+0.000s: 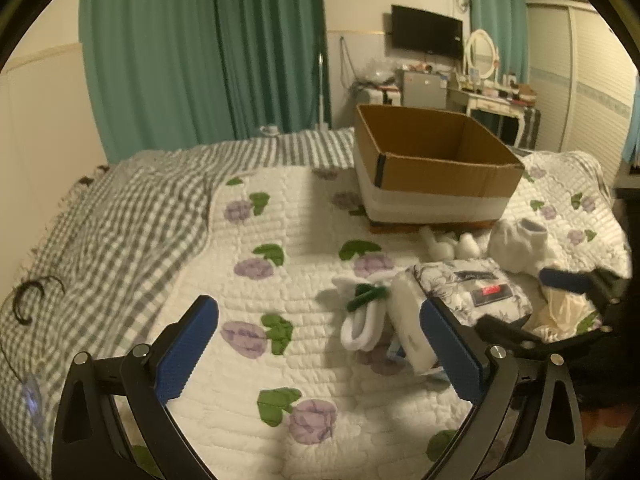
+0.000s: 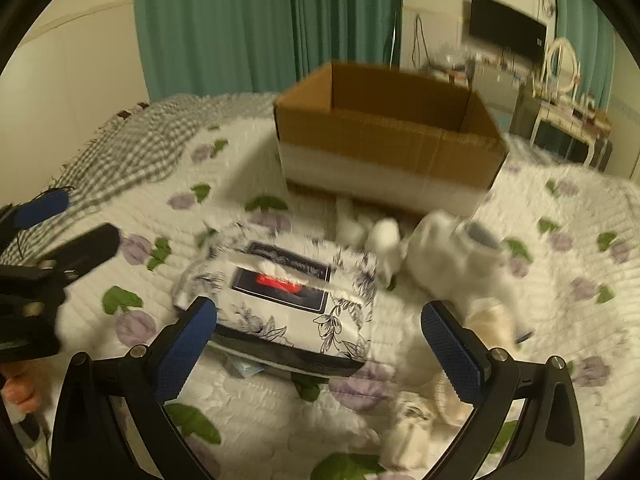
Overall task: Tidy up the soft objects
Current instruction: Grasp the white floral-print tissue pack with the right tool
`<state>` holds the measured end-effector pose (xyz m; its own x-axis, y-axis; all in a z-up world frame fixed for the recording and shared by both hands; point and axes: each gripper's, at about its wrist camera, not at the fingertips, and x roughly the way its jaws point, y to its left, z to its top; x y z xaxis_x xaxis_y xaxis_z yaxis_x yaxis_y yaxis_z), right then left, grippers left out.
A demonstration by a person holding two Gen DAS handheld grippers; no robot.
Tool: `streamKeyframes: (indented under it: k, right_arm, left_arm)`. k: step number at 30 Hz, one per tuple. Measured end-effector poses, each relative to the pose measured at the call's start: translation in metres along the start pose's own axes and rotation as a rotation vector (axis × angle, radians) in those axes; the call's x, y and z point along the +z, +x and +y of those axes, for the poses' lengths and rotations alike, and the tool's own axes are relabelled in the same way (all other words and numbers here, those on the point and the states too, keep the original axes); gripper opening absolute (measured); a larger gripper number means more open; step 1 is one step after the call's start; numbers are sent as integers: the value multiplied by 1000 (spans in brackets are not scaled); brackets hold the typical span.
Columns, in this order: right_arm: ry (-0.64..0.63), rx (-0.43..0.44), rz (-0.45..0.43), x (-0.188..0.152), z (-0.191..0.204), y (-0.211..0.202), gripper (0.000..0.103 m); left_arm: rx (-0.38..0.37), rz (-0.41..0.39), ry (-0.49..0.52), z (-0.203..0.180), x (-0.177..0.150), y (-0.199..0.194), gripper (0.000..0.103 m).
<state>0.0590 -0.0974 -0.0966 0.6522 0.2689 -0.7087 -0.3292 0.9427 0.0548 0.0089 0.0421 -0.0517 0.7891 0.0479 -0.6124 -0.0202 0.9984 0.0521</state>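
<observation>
An open cardboard box [image 1: 436, 160] [image 2: 384, 136] stands on the quilted bed. In front of it lie a floral tissue pack [image 1: 472, 292] [image 2: 288, 292], a white sock bundle with a green band [image 1: 366, 312], a white plush toy [image 1: 516, 244] [image 2: 452, 260] and small white soft pieces [image 1: 452, 244]. My left gripper [image 1: 320, 344] is open and empty above the quilt, left of the tissue pack. My right gripper [image 2: 320, 340] is open, low over the tissue pack's near edge; it also shows in the left wrist view [image 1: 568, 300].
A grey checked blanket [image 1: 120, 216] covers the bed's left side. Teal curtains [image 1: 200, 48], a wall TV [image 1: 426, 32] and a cluttered dresser [image 1: 492, 96] stand beyond the bed. Cream fabric items [image 2: 492, 320] lie at the right, near the bed edge.
</observation>
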Motion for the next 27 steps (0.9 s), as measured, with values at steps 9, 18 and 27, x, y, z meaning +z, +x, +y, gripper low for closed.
streamKeyframes:
  k: [9,18,27]
  right_arm:
    - [85,72,103,-4,-12,45,102]
    - [78,146,68,-9,-1,36,61]
    - [123,122,-93,-1,-24,-34,49]
  left_arm:
    - [1,32,9,1,-1,13,102]
    - [6,32,-19,5,3,10,102]
    - [-14,26,-30,-11,4,0,102]
